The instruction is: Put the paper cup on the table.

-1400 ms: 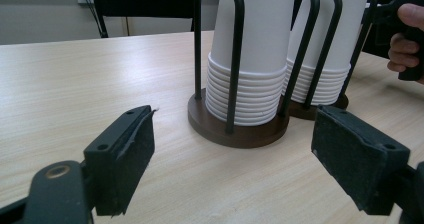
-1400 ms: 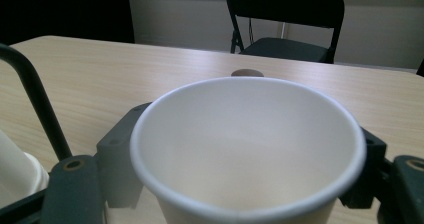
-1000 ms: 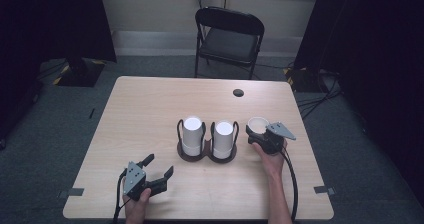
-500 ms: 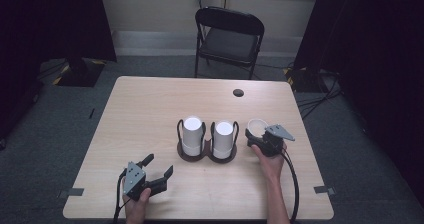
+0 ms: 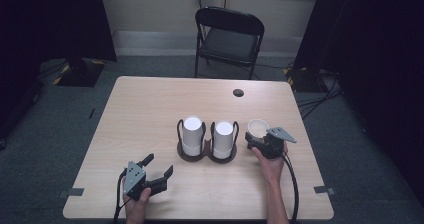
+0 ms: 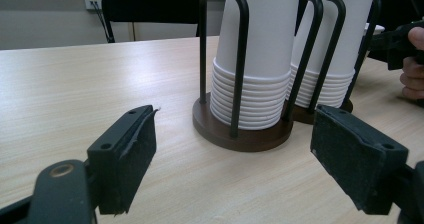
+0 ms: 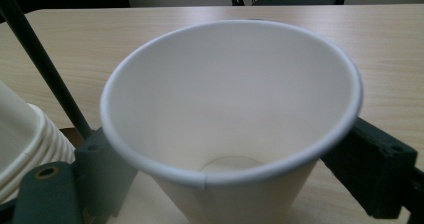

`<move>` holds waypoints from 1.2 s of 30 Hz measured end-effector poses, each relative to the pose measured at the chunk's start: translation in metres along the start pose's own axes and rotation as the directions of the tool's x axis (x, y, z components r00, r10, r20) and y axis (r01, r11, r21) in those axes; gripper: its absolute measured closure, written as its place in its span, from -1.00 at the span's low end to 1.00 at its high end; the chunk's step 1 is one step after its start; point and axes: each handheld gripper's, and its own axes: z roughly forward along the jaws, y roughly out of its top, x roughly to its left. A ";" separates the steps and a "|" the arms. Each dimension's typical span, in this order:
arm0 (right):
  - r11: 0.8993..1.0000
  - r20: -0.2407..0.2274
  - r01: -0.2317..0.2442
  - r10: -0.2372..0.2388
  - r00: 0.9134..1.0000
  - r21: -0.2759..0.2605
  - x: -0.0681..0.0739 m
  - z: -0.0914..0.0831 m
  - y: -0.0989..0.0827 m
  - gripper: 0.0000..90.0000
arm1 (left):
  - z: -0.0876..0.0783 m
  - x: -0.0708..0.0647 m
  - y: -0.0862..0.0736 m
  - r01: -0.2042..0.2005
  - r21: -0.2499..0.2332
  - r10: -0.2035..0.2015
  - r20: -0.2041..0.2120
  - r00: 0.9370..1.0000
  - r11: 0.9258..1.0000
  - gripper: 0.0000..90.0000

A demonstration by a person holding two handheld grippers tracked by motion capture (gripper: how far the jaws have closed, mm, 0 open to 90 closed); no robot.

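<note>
One upright white paper cup [image 7: 230, 119] is being released onto the light wooden tabletop [image 5: 150, 109] between the just-opened right gripper [image 5: 264, 143] jaws, so withdrawal is judged next.

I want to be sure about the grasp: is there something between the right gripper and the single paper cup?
Nothing visible does. The paper cup stands upright on the table directly between the jaws of the right gripper, which have just been opening. The cup holder with its stacks stands apart, to the side.
</note>
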 end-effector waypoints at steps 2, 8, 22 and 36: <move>1.000 -0.005 -0.011 0.011 1.000 0.010 -0.001 -0.002 0.000 -0.70 | 0.000 0.000 0.000 0.002 -0.003 -0.002 0.001 1.000 1.000 -0.59; 1.000 0.005 -0.009 0.009 1.000 0.017 0.003 -0.009 0.002 -0.70 | 0.000 0.000 0.000 0.003 -0.003 -0.003 0.000 1.000 1.000 -0.59; 0.999 0.027 -0.040 0.040 0.999 0.003 0.011 -0.030 -0.005 -0.69 | 0.000 0.001 0.000 0.013 0.000 -0.013 -0.008 1.000 1.000 -0.59; 0.997 0.043 -0.041 0.044 0.998 -0.061 0.020 -0.057 -0.015 -0.70 | 0.000 0.001 0.000 0.026 0.002 -0.026 -0.028 0.999 1.000 -0.59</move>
